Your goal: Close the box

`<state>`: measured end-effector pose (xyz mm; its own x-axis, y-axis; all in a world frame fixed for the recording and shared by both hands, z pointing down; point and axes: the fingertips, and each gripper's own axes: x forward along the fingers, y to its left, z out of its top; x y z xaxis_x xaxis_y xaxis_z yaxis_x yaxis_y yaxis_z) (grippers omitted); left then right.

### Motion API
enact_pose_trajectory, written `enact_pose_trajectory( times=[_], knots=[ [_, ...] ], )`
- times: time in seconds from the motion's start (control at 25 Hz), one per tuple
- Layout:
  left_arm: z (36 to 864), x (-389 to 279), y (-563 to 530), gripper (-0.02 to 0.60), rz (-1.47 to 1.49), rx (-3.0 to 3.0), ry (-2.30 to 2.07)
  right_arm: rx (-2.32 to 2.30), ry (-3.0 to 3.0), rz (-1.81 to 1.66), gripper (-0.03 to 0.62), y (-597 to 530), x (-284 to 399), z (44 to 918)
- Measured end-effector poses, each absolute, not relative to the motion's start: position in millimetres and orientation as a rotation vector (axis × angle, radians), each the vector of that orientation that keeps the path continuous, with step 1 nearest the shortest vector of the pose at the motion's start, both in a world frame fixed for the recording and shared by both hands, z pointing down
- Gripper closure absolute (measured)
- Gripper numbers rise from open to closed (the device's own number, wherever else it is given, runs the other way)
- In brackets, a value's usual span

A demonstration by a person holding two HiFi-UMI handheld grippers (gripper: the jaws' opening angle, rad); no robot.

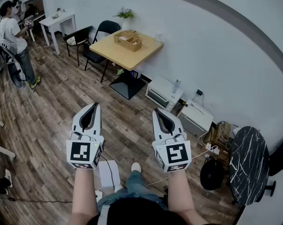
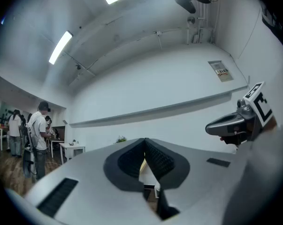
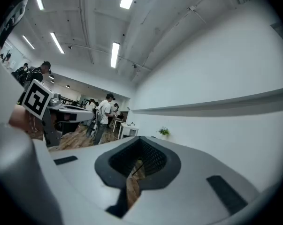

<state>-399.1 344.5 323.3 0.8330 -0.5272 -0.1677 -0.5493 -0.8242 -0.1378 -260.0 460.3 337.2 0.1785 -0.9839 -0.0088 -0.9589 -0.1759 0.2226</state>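
The wooden floor (image 1: 52,107) fills most of the head view, with a white wall curving off to the right. Against that wall stands a light wooden table (image 1: 146,50), turned so that one corner points toward the person. Two dark chairs (image 1: 100,34) sit at the table's left side, and two white appliances (image 1: 164,93) rest on the floor just right of its foot. Another person (image 1: 12,32) stands well to the left of the table.

The box (image 1: 127,40) sits on the table's far half, near the back corner. Its top looks open, though any flaps are too small to make out. Its long axis runs slantwise across the line of sight, roughly along one table edge.

The left gripper (image 1: 94,106) and right gripper (image 1: 156,111) are held side by side at arm's length over bare floor, well short of the table. Both point forward toward it. Each has its jaws pressed together with nothing between them.

The box lies straight ahead and well apart, about midway between the lines the two grippers point along. Neither hand is clearly nearer, so the person likely needs to walk up to the table before either gripper can reach it.
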Motion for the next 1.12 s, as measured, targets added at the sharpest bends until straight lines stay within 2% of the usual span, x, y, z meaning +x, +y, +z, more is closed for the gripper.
enact_pose_trajectory(
  times=[0.6,0.64,0.68,0.72,0.8,0.88,1.12],
  knots=[
    [327,-338,286,0.564,0.185,-2.879,0.913,2.276,-1.936,-0.155,0.576,401,-186,333],
    [329,-332,278,0.547,0.171,-2.894,0.927,2.262,-1.953,-0.133,0.543,392,-179,335],
    [331,-325,270,0.48,0.156,-2.909,0.94,2.244,-1.976,-0.113,0.444,384,-174,336],
    [333,-318,263,0.41,0.142,-2.92,0.954,2.231,-2.0,-0.093,0.376,376,-167,336],
    [334,-305,250,0.309,0.136,-2.932,0.982,2.226,-2.029,-0.053,0.286,360,-152,337],
    [333,-291,240,0.245,0.15,-2.94,0.996,2.233,-2.034,-0.019,0.269,348,-134,338],
    [336,-260,221,0.212,0.14,-2.936,1.03,2.229,-2.074,-0.039,0.264,325,-96,339]
  ],
)
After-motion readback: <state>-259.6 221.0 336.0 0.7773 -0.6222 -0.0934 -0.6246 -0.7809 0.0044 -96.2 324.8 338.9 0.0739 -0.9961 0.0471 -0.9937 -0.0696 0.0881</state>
